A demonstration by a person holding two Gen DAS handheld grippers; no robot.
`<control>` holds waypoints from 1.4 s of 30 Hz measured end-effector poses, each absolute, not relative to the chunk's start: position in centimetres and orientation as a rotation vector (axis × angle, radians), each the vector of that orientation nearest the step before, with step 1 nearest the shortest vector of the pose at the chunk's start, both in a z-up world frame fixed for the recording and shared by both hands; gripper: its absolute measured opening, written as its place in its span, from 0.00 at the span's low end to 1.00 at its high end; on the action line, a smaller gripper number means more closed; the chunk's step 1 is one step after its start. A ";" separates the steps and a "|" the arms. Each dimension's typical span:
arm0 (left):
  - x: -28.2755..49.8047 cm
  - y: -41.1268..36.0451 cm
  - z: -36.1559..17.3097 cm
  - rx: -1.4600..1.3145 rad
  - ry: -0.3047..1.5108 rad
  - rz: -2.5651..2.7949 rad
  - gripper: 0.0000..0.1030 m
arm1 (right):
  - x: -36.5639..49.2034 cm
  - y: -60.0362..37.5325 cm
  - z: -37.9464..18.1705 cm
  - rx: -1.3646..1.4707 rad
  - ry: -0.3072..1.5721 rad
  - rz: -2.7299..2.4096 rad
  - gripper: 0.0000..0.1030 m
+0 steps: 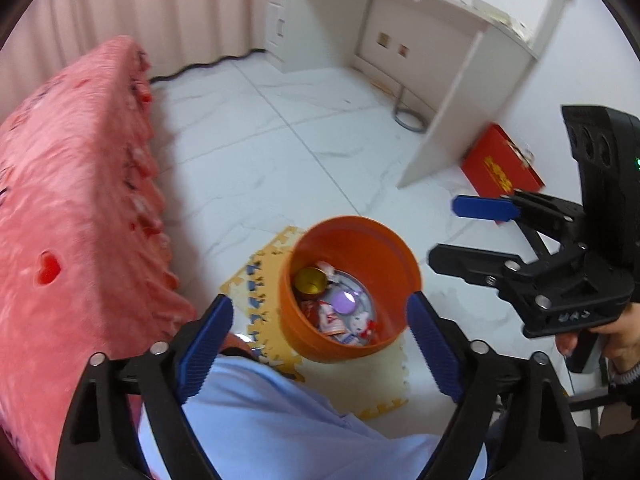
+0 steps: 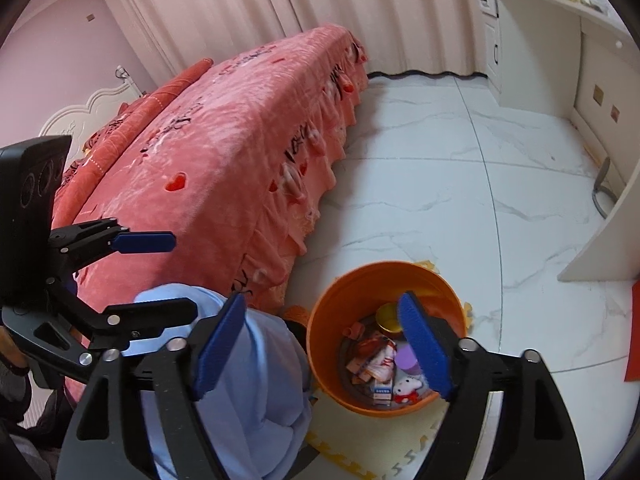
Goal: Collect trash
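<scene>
An orange bin [image 1: 394, 252] stands on a yellow foam mat [image 1: 272, 256] on the floor; it also shows in the right wrist view [image 2: 328, 320]. Inside lie a gold can [image 1: 310, 280], a purple lid [image 1: 346, 302], snack wrappers [image 2: 374, 360] and a small plush toy [image 2: 408, 388]. My left gripper [image 1: 320, 344] is open and empty above the bin. My right gripper [image 2: 324, 352] is open and empty above the bin too. The right gripper shows in the left view [image 1: 444, 232], the left gripper in the right view [image 2: 182, 276].
A bed with a pink blanket [image 2: 208, 152] runs along the left. A light blue trouser leg [image 1: 280, 420] lies below the grippers. A white desk [image 1: 460, 80] stands at the far wall, with a red box [image 1: 500, 168] beside it. White tile floor [image 2: 460, 200] lies between.
</scene>
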State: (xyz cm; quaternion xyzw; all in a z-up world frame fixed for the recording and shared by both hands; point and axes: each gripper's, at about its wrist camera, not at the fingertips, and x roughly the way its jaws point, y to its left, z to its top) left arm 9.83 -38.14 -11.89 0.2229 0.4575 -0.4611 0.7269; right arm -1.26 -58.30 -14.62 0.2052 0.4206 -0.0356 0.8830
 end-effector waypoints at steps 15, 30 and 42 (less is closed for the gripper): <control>10.0 -24.5 -6.2 0.250 0.864 -0.663 0.93 | 2.0 -48.5 -8.7 0.364 0.764 0.036 0.95; 6.2 -9.0 -3.6 0.056 0.778 -0.303 0.94 | 4.9 -33.2 -4.1 0.234 0.658 0.238 0.95; 3.0 -2.2 -3.6 -0.070 0.714 -0.137 0.94 | 3.0 -26.9 -2.5 0.113 0.594 0.305 0.95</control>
